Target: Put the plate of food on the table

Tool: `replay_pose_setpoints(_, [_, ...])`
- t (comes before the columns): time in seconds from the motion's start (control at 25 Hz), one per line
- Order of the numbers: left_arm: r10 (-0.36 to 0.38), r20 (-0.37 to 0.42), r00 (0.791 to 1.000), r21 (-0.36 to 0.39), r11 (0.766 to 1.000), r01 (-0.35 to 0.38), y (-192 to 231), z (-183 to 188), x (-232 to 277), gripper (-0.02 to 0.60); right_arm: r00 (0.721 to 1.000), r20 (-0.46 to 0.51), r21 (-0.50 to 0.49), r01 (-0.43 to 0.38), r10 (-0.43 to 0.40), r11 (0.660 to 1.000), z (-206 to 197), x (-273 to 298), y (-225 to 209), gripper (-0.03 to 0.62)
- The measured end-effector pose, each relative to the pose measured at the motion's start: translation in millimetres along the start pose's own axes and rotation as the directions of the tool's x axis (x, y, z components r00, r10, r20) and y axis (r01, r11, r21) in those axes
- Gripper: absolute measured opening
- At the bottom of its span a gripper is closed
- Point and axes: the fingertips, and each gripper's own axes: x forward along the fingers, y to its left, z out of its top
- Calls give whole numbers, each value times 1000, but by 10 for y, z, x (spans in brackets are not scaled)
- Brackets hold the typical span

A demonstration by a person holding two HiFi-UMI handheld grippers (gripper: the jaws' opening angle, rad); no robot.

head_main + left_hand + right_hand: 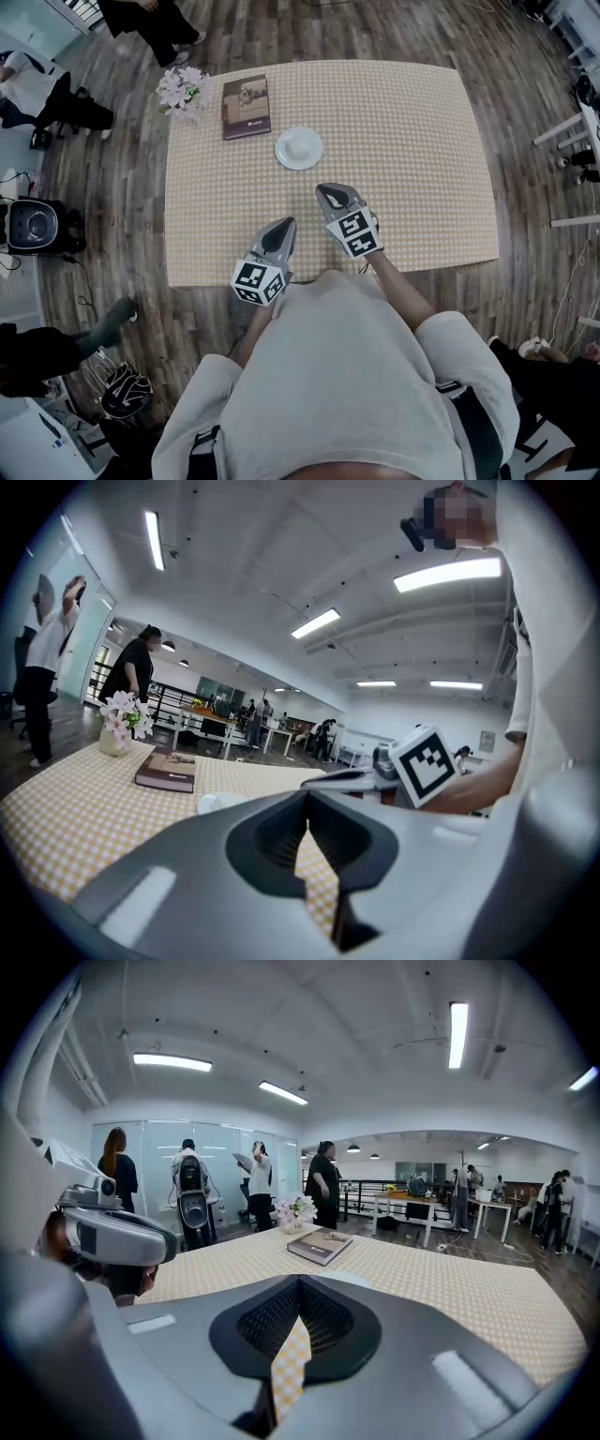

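Ahead, plate (299,148) lies beyond left tongs (283,226), right tongs (330,193).

The plate (298,148) is small, round and white, with a raised paler middle; whether food sits on it cannot be told. It lies flat and upright on the table (422,141), in the left half of the top and nearer the far edge than the near one. The table is 1 broad rectangle, its whole top patterned in small tan-and-white checks. From low down in the left gripper view only the plate's white rim shows.
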Motion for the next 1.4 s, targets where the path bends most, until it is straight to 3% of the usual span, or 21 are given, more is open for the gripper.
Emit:
replay_pose_setpoints(0.16, [5, 6, 1000, 17, 1000, -5, -152, 36, 81, 9, 997, 79, 19, 18, -20, 1000, 46, -269, -92, -2])
replay_pose_setpoints(0.4, [47, -16, 999, 16, 999, -47, -470, -126, -4, 9, 991, 134, 40, -32, 27, 999, -73, -842, -11, -1])
replay_pose_setpoints(0.72, [14, -35, 999, 21, 1000, -14, -807, -307, -124, 8, 994, 105, 84, -21, 12, 996, -466, -1431, 266, 0])
replay_pose_setpoints(0.88, [-13, -14, 1000, 26, 1000, 14, -952, -289, -288, 9, 996, 91, 154, -32, 18, 988, -584, -1717, 610, -2])
replay_pose_setpoints(1.04, [-34, 10, 999, 28, 999, 34, -1045, -311, -618, 9, 998, 67, 142, -26, 17, 990, -683, -1905, 1092, -2])
replay_pose_setpoints(1.4, [-67, 28, 997, 23, 998, 66, -1167, -572, -1609, 8, 989, 114, 167, 69, -89, 984, -666, -2147, 1960, -2])
